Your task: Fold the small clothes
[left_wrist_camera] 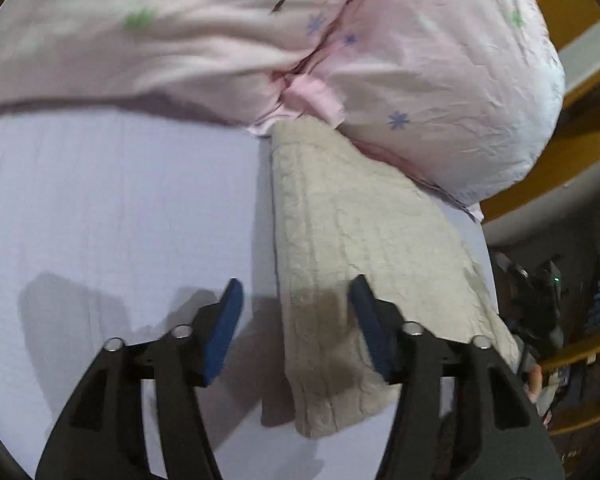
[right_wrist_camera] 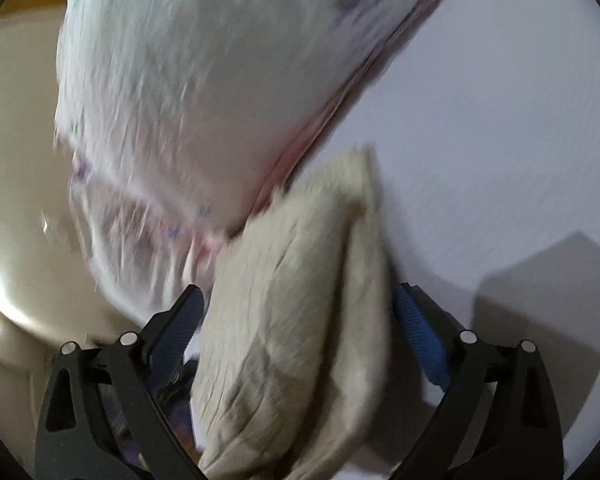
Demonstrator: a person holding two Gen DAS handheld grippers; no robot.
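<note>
Cloth (left_wrist_camera: 352, 232): lies on the bed (left_wrist_camera: 120, 208), its far end tucked under the pillow (left_wrist_camera: 440, 92).
Pillow: behind the cloth, at the bed's far right edge.
Blanket (left_wrist_camera: 140, 40): left of the pillow, touching it, across the far side of the bed.
Left tool (left_wrist_camera: 296, 292): above the cloth's left edge, one finger over the cloth, the other over the bed.
Right tool (right_wrist_camera: 296, 300): cloth (right_wrist_camera: 296, 300) between its spread fingers.

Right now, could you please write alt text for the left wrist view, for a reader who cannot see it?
The open left gripper hovers over a folded beige knit garment lying on a white surface, its right finger above the cloth. Behind the garment sits a pink pillow printed with small blue and green flowers.
</note>
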